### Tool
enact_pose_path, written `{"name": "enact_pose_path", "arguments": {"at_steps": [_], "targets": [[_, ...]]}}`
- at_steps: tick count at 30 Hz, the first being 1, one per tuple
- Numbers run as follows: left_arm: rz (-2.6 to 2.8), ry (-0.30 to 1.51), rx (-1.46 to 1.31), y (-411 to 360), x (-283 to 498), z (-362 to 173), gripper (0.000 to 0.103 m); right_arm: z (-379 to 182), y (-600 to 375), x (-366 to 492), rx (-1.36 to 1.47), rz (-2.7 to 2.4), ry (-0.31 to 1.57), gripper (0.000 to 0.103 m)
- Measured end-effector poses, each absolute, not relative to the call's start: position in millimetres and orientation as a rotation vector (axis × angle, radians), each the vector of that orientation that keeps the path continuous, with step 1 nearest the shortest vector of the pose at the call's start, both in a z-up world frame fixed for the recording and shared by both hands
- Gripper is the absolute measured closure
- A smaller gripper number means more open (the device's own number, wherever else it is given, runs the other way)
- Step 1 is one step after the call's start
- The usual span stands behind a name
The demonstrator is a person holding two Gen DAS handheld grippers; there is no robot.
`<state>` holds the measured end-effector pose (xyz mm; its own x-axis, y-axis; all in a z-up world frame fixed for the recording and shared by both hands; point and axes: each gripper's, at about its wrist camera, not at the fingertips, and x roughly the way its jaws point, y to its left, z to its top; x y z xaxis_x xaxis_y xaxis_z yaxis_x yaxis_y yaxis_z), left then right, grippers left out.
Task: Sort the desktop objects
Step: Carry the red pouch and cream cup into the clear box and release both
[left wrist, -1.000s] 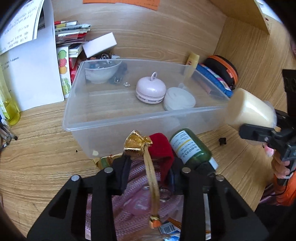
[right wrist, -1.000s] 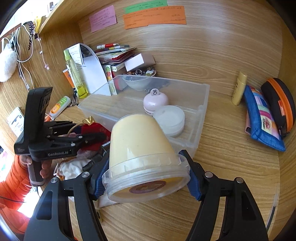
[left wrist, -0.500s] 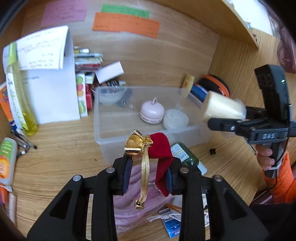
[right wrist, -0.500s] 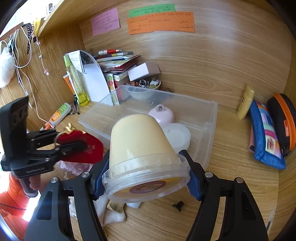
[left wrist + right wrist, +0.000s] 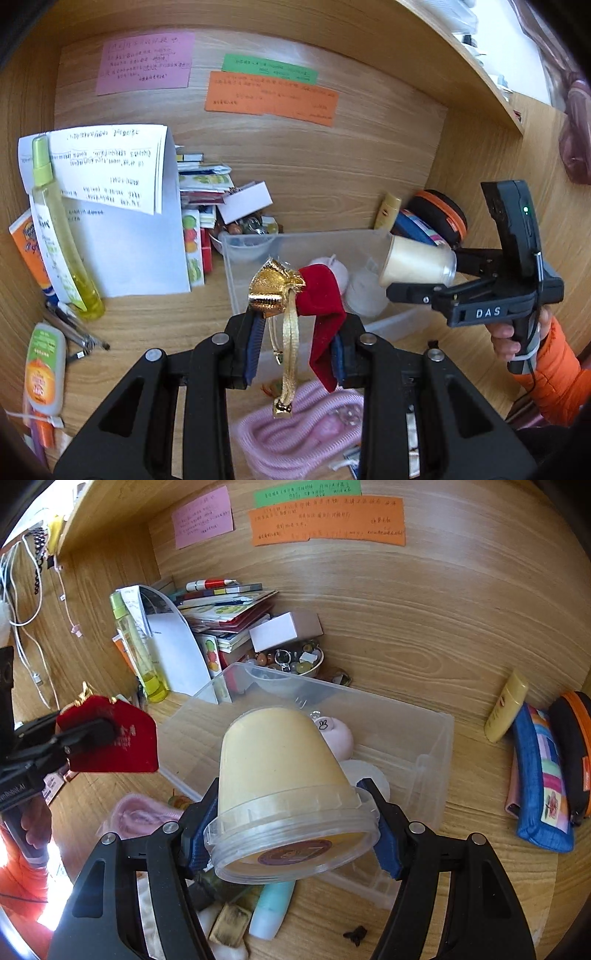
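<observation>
Left gripper (image 5: 295, 347) is closed narrowly on a red velvet pouch (image 5: 321, 295) with a gold top and a gold ribbon hanging down between the fingers; the pouch is held in the air. Ahead of and below it a clear plastic bin (image 5: 236, 273) is seen on the wooden desk (image 5: 147, 321), and beneath the fingers a pink coiled cord (image 5: 295, 439) is seen. Right gripper (image 5: 291, 830) is clamped, at a medium spread, on a cream-filled clear tub (image 5: 277, 775) held on its side, lid end toward the camera, by its lid rim. Just beyond and under the tub the bin (image 5: 432, 746) is seen, with a pink round case (image 5: 338, 733) inside.
</observation>
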<state>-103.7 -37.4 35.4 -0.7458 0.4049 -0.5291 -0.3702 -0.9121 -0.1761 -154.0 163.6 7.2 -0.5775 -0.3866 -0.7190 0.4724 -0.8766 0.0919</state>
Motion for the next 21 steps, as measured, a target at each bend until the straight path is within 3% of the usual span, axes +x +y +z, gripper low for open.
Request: {"name": "enact_pose_path", "arguments": {"at_steps": [21], "targets": [[2.566, 0.039, -0.938, -13.0, -165.2, 0.6, 0.072, -28.6, 124.7, -193.6, 1.206, -2.330, 0.279, 0.036]]}}
